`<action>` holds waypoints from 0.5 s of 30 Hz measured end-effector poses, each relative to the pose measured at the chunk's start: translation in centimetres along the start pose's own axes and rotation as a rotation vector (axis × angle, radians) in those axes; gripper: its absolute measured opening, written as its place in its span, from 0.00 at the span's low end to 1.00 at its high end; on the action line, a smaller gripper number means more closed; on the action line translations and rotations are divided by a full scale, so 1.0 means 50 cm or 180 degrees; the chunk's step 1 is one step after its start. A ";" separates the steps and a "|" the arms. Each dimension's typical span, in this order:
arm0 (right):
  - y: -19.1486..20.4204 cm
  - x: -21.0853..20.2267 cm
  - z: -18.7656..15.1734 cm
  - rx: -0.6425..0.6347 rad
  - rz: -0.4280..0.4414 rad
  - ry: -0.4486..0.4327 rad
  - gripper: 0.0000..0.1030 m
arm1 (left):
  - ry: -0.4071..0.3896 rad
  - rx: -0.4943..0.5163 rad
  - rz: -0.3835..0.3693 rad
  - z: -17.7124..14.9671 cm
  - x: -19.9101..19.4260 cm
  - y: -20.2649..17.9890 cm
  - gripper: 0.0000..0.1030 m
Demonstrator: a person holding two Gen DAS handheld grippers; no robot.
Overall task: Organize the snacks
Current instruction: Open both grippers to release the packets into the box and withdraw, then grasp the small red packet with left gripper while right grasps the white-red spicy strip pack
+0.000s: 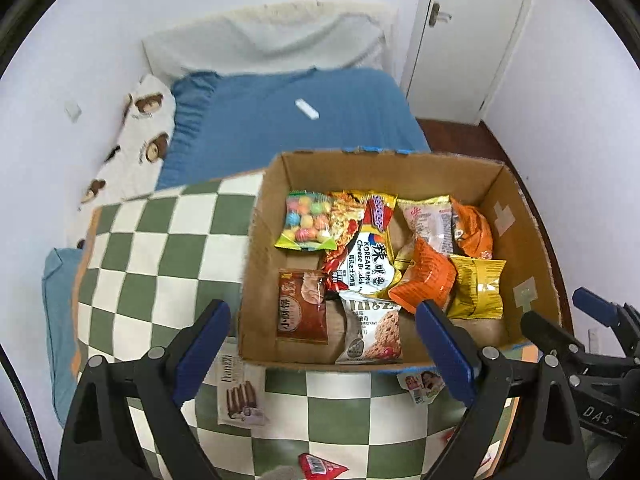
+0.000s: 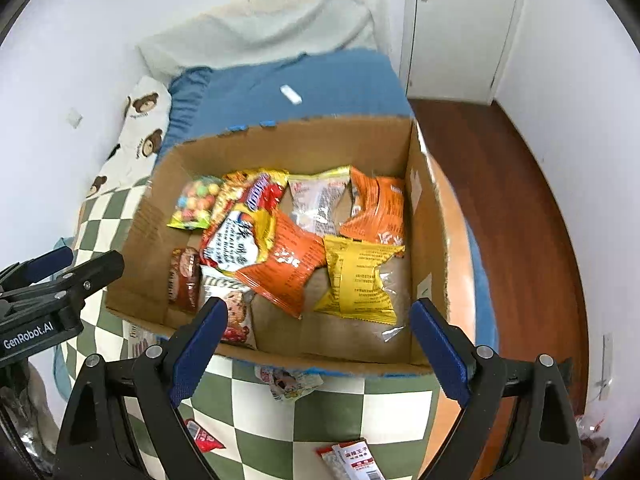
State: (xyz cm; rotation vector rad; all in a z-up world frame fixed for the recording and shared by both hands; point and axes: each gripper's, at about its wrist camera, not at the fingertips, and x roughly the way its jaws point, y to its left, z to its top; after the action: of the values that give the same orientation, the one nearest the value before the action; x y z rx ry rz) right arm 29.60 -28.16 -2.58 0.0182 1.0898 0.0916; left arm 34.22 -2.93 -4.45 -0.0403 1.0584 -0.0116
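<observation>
While both tools hang empty above the bed, the entry stands as follows.

Item 1, box: open cardboard carton on the checked blanket, holding most of the snacks. Contents seen: candy bag at the far left, noodle pack at centre, two orange packets, yellow packet to the right, brown packet and oat cookie along the near wall.

Item 2, strays on the blanket outside the box: wafer pack just beside the near left corner; small white pack touching the near wall; red packet nearer the camera; a red-and-white sachet at the bottom edge of the right view.

Item 3, left tool: fingers spread wide, nothing between them, angled down over the box's near wall.

Item 4, right tool: likewise spread and empty, over the same near edge.

Step in hand, by judgement: between placements, with a new pick to be chosen; the task looks well along but not finished.

Next move calls for: lowering one tool to a stray, most likely the wafer pack or the small white pack, closing on the flat wrapper without gathering blanket, then lifting it over the wall into the free floor at the box's near right.
</observation>
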 end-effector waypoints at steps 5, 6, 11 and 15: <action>0.017 -0.073 -0.026 -0.0045 0.0007 -0.0289 0.92 | -0.0208 -0.0017 -0.0031 -0.032 -0.066 0.004 0.92; 0.019 -0.087 -0.032 -0.0056 0.0007 -0.0335 0.92 | -0.0255 -0.0015 -0.0026 -0.039 -0.080 0.004 0.92; 0.031 -0.153 -0.065 -0.0110 -0.0034 -0.0580 0.92 | -0.0501 0.0031 0.0025 -0.071 -0.148 0.006 0.92; 0.041 -0.207 -0.089 -0.0122 -0.0018 -0.0777 0.92 | -0.0606 0.0036 0.0006 -0.091 -0.187 0.007 0.92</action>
State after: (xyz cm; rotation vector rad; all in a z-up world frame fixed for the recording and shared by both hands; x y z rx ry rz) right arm 20.75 -27.12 4.65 -0.0080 0.8439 0.1023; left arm 25.67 -2.45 1.47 -0.0296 0.8680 -0.0118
